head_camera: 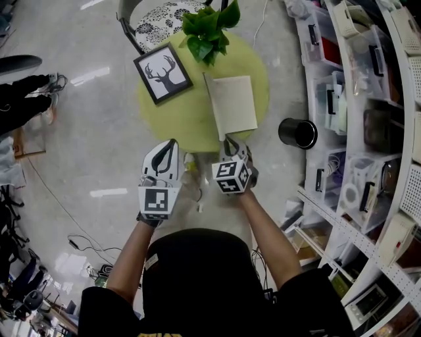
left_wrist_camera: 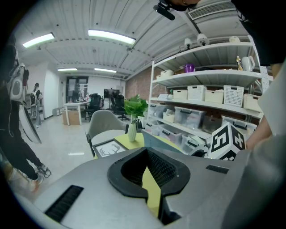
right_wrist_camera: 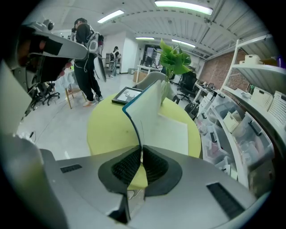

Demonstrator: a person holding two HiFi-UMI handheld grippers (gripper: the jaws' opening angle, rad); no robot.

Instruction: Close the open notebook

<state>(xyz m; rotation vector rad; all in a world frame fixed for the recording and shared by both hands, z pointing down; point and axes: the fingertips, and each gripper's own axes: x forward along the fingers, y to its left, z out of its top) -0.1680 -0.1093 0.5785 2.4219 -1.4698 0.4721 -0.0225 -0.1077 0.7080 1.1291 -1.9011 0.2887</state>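
Observation:
The notebook [head_camera: 233, 105] lies on the round yellow-green table [head_camera: 177, 122], its white page facing up. In the right gripper view its blue-edged left cover [right_wrist_camera: 145, 105] stands lifted nearly upright over the white page [right_wrist_camera: 174, 129]. My right gripper [head_camera: 229, 141] [right_wrist_camera: 141, 150] is at the notebook's near edge, shut on the bottom of that cover. My left gripper [head_camera: 172, 143] [left_wrist_camera: 146, 151] hovers just off the table's near rim, left of the notebook, its jaws shut and holding nothing.
A framed deer picture [head_camera: 162, 72] and a potted plant [head_camera: 207, 29] stand at the table's far side, a chair [head_camera: 151, 16] behind them. A black bin [head_camera: 297, 133] sits on the floor to the right, before shelves [head_camera: 368, 131] of boxes. A person [head_camera: 20, 92] stands far left.

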